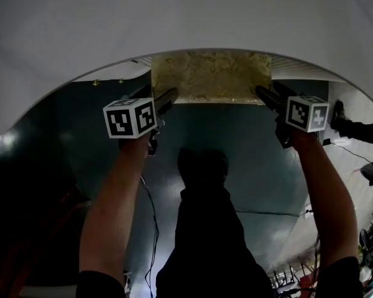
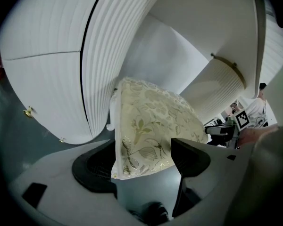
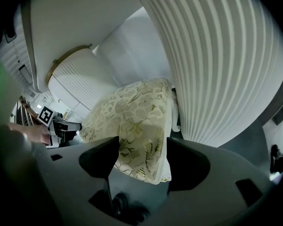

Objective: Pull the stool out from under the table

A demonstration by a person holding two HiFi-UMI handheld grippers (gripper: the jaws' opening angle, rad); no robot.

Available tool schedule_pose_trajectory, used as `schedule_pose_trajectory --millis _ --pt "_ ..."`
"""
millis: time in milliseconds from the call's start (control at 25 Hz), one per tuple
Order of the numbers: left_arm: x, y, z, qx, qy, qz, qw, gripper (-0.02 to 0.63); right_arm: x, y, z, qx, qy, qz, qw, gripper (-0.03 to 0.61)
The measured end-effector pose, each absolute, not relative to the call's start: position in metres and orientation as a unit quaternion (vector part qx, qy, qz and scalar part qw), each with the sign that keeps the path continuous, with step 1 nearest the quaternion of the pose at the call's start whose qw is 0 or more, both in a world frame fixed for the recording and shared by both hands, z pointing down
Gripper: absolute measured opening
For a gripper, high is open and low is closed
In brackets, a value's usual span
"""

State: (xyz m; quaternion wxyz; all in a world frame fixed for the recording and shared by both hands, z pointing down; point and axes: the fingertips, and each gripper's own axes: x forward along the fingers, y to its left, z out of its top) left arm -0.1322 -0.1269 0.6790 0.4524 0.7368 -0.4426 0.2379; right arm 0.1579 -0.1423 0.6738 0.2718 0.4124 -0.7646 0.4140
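The stool shows as a cream seat cushion with a gold leaf pattern point(image 1: 210, 76), its far part under the rim of the white round table point(image 1: 174, 17). My left gripper point(image 1: 166, 100) is at the cushion's near left corner and my right gripper point(image 1: 266, 96) at its near right corner. In the left gripper view the cushion corner point(image 2: 146, 131) lies between the jaws of the left gripper point(image 2: 144, 160), which stand wide and do not clamp it. The right gripper view shows the same: the cushion point(image 3: 134, 119) reaches in between the spread jaws of the right gripper point(image 3: 141, 158).
A white fluted table pedestal point(image 2: 96, 55) point(image 3: 212, 55) stands right behind the stool. A second fluted column point(image 2: 224, 86) is further off. The floor point(image 1: 248, 160) is dark teal, with a thin cable point(image 1: 154, 219) on it. The person's dark trouser leg and shoe point(image 1: 202, 166) are between my arms.
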Motion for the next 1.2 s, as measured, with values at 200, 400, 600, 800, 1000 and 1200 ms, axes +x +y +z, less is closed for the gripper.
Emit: schedule_pose_trajectory --millis 200,400,600,800,1000,1200 --pt "-0.132 -0.128 0.686 0.732 -0.429 0.231 0.475 0.388 0.155 -0.141 0.680 0.405 -0.754 0.456 0.243 0.272" --pt "-0.126 -0.126 0.687 0.733 -0.415 0.219 0.493 0.391 0.153 -0.139 0.678 0.389 -0.753 0.484 0.217 0.270" --pt "-0.126 -0.127 0.688 0.731 -0.415 0.225 0.493 0.393 0.148 -0.137 0.677 0.381 -0.763 0.466 0.236 0.270" --pt "-0.125 -0.126 0.686 0.726 -0.424 0.244 0.483 0.391 0.151 -0.132 0.679 0.384 -0.770 0.432 0.269 0.270" --pt "-0.119 -0.124 0.683 0.729 -0.443 0.268 0.448 0.367 0.146 -0.129 0.679 0.375 -0.778 0.421 0.277 0.270" --pt "-0.118 -0.123 0.684 0.726 -0.449 0.264 0.449 0.351 0.145 -0.128 0.675 0.382 -0.767 0.437 0.274 0.270"
